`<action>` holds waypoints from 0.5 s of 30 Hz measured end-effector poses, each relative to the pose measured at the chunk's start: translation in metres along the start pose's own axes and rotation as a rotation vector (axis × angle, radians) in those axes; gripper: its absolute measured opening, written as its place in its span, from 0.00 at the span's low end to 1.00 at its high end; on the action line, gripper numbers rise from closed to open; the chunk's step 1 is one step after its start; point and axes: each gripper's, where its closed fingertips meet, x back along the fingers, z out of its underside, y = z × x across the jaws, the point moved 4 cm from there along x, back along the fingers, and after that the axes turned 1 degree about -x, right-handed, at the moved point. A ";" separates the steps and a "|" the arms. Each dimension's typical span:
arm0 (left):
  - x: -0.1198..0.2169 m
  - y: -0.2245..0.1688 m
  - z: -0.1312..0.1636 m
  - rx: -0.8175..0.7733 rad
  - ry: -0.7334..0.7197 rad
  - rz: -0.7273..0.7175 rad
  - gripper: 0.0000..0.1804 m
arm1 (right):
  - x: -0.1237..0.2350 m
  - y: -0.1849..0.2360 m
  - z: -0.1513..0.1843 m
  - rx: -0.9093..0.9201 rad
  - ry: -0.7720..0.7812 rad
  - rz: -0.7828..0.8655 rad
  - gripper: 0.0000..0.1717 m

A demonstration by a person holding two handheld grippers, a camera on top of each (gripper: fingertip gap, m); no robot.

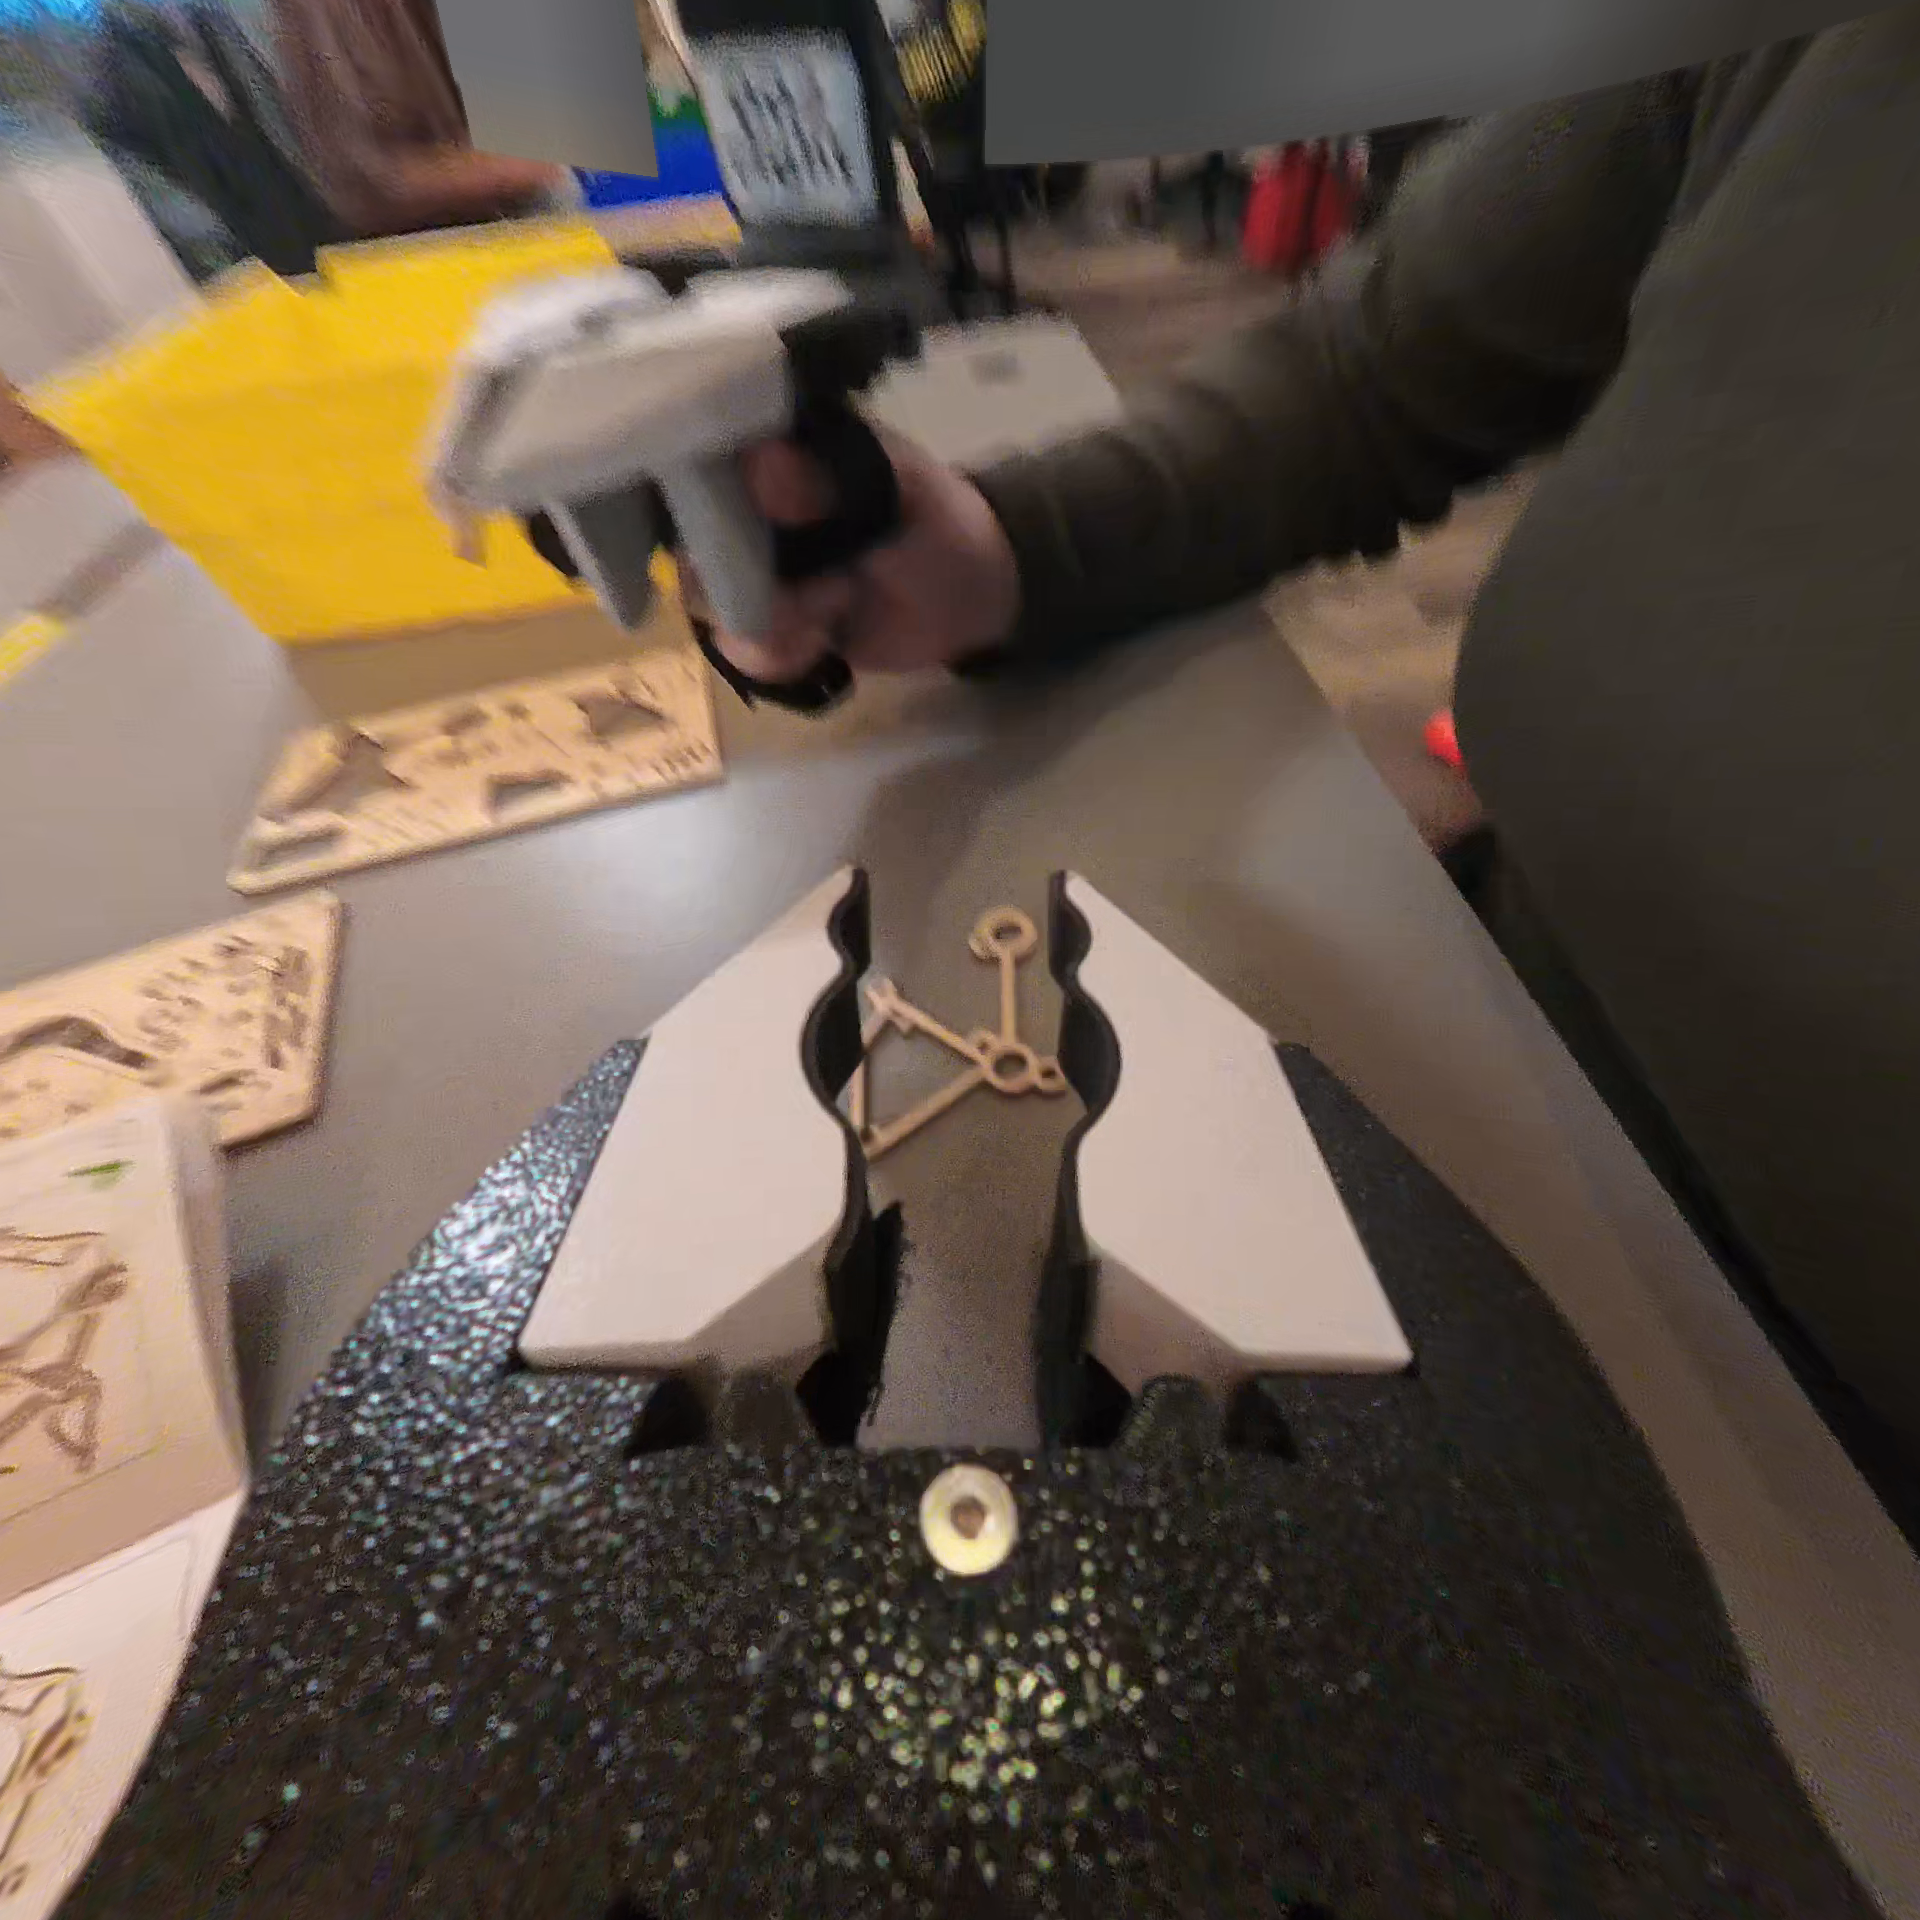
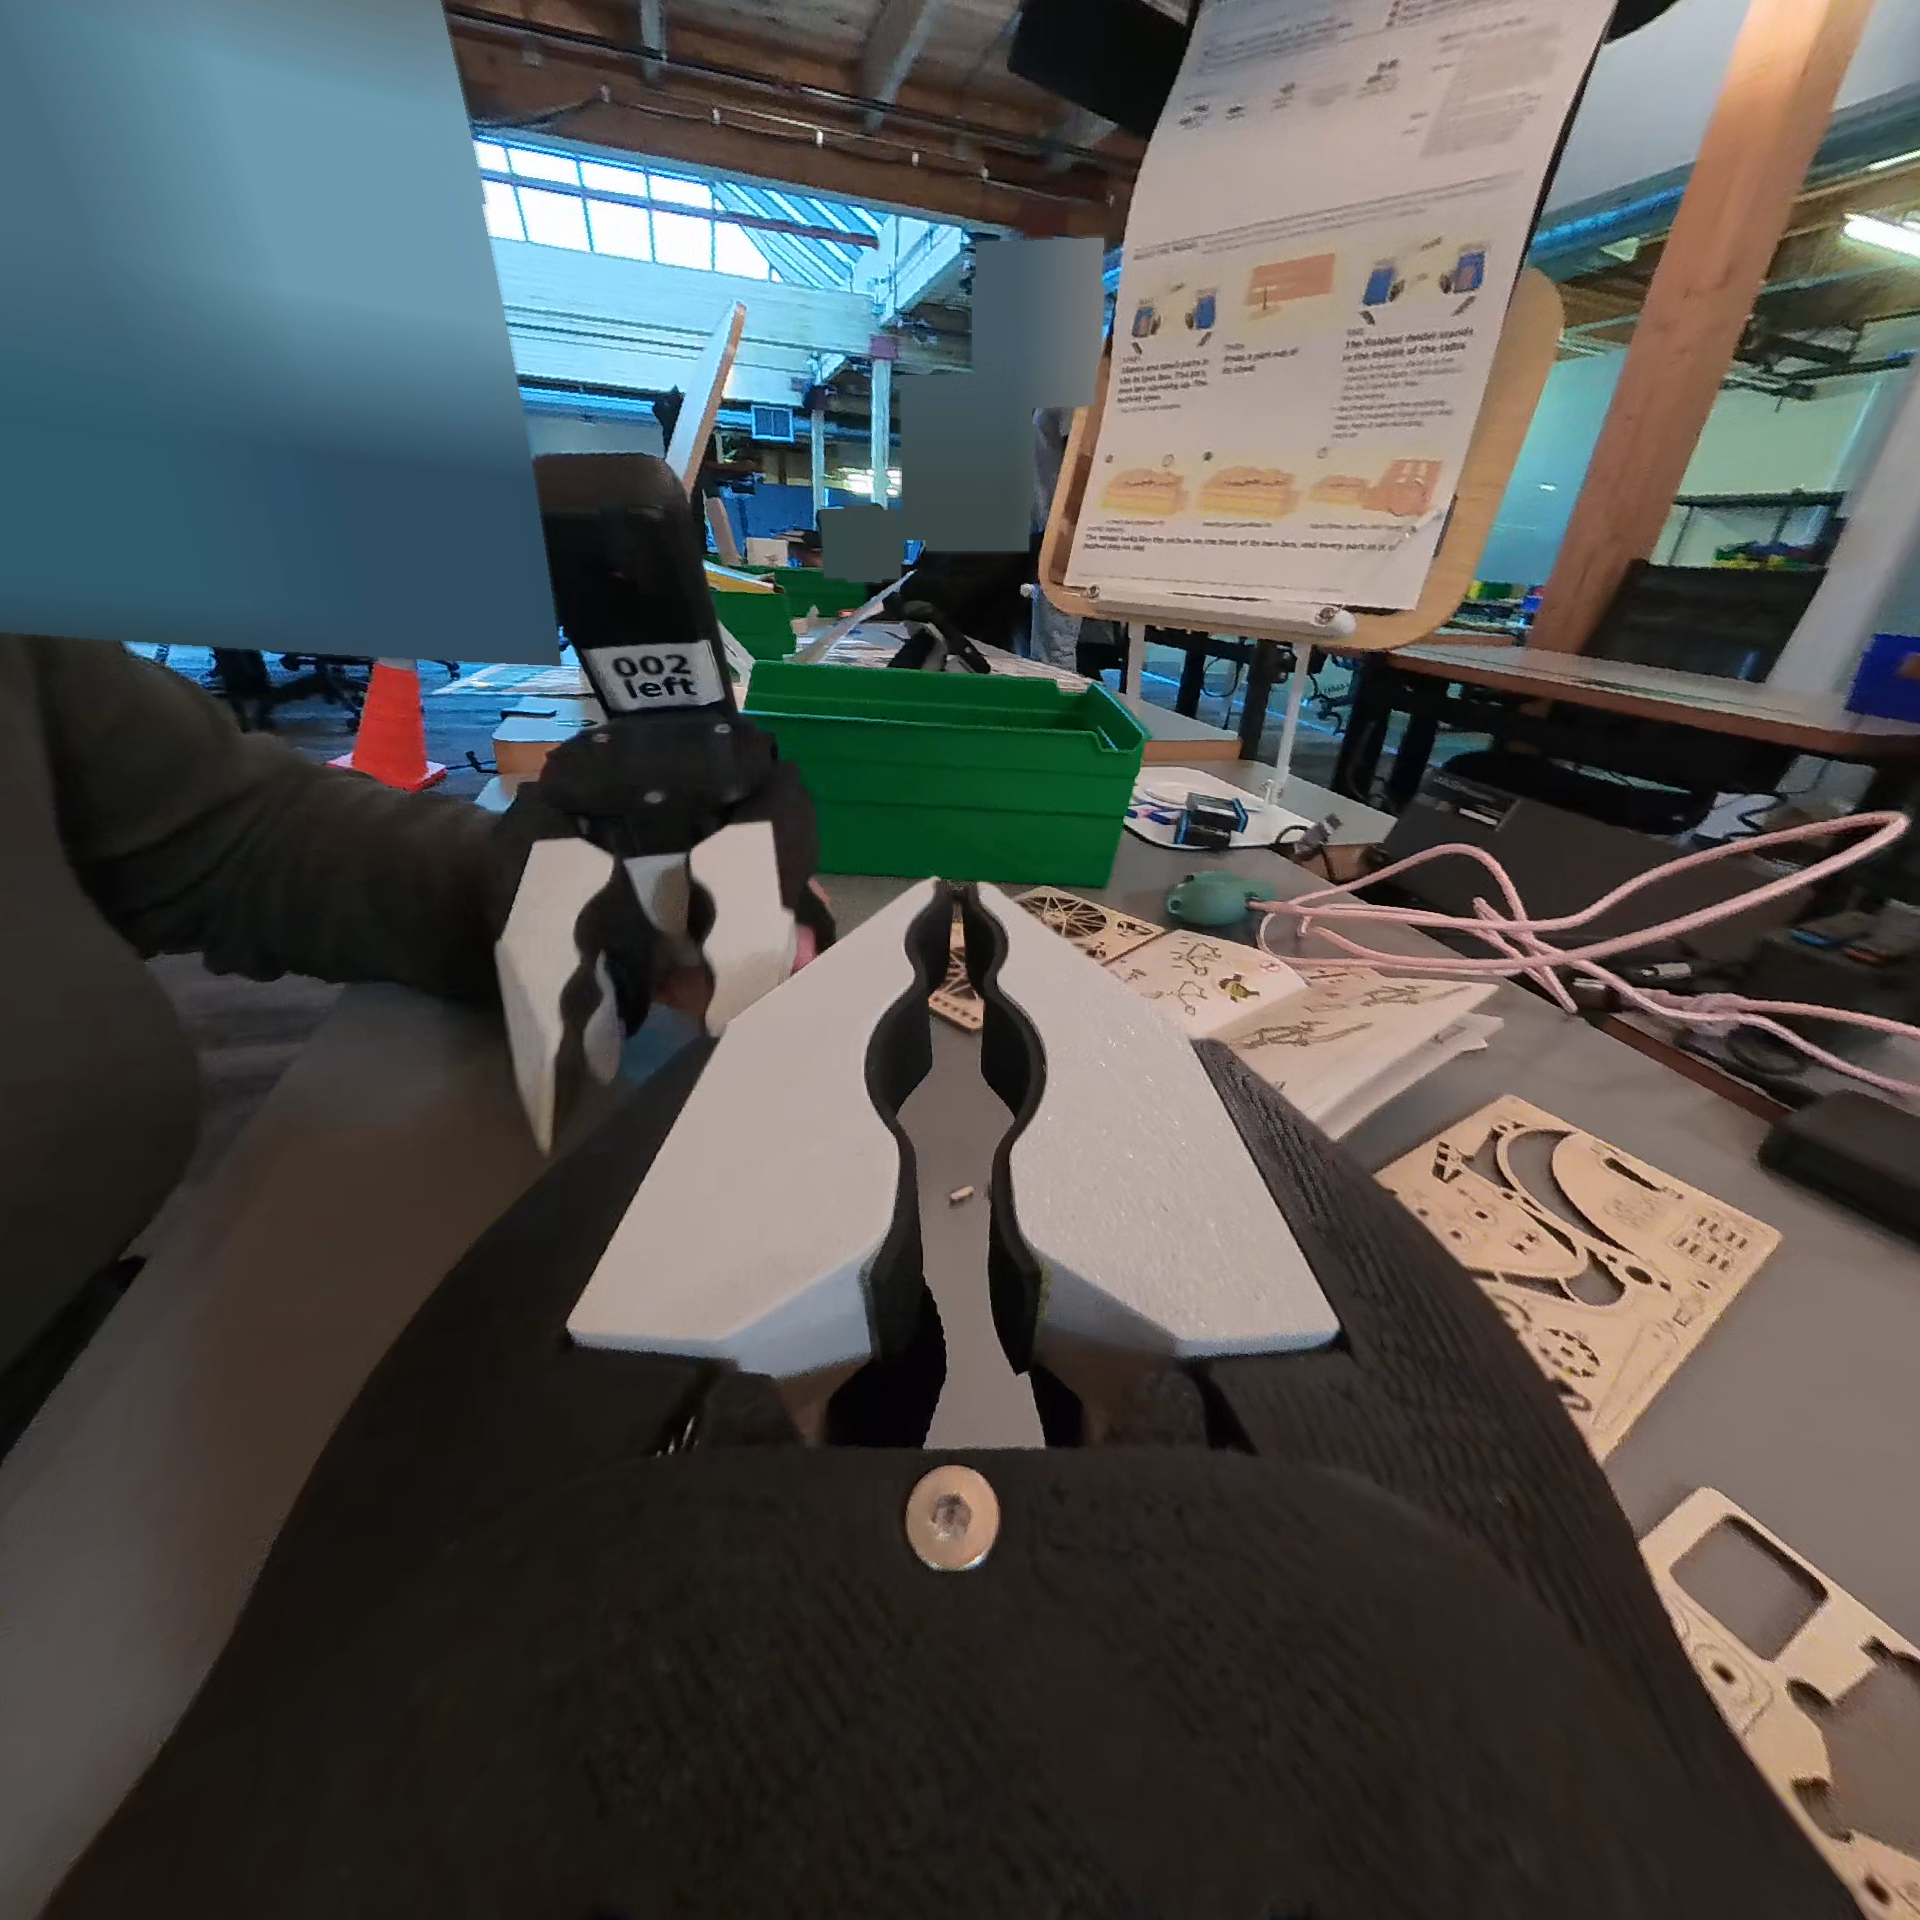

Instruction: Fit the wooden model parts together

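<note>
The left gripper (image 1: 961, 894) hangs spread over the grey surface (image 1: 1195, 790), a thin wooden strut assembly (image 1: 961, 1049) lying flat between its fingers, gaps on both sides. The right gripper (image 2: 958, 896) is pressed together at the tips, empty, above cut-out wooden sheets (image 2: 1579, 1247) and an open instruction booklet (image 2: 1309, 1013).

Left view motion-blurred: right hand-held gripper (image 1: 665, 582) fingertips unreadable. Wooden sheets (image 1: 177, 1018) cut by left edge; cutout sheet (image 2: 1808, 1704) cropped bottom-right.
</note>
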 end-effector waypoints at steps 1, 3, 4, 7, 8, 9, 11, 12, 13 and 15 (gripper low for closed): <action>-0.004 -0.003 0.008 -0.013 0.080 0.029 0.18 | -0.001 -0.001 0.002 -0.007 0.007 0.002 0.00; -0.010 -0.006 0.022 -0.064 0.216 0.055 0.19 | -0.002 -0.002 0.006 -0.018 0.019 0.007 0.00; -0.013 -0.008 0.027 -0.076 0.269 0.074 0.20 | -0.002 -0.002 0.007 -0.019 0.023 0.007 0.00; -0.019 -0.011 0.035 -0.048 0.365 0.141 0.18 | -0.002 -0.003 0.007 -0.014 0.027 0.015 0.00; -0.020 -0.011 0.038 -0.033 0.393 0.155 0.18 | -0.002 -0.003 0.006 -0.014 0.026 0.016 0.00; -0.021 -0.010 0.041 -0.026 0.418 0.157 0.17 | -0.001 -0.004 0.006 -0.013 0.025 0.018 0.00; -0.020 -0.007 0.045 -0.040 0.462 0.147 0.17 | -0.001 -0.004 0.005 -0.009 0.024 0.020 0.00; -0.019 -0.007 0.045 -0.040 0.481 0.143 0.16 | -0.001 -0.004 0.005 -0.007 0.025 0.020 0.00; -0.018 -0.006 0.045 -0.033 0.492 0.138 0.16 | -0.001 -0.004 0.005 -0.006 0.028 0.019 0.00; -0.016 -0.004 0.044 -0.014 0.506 0.128 0.14 | -0.001 -0.003 0.005 -0.006 0.036 0.018 0.00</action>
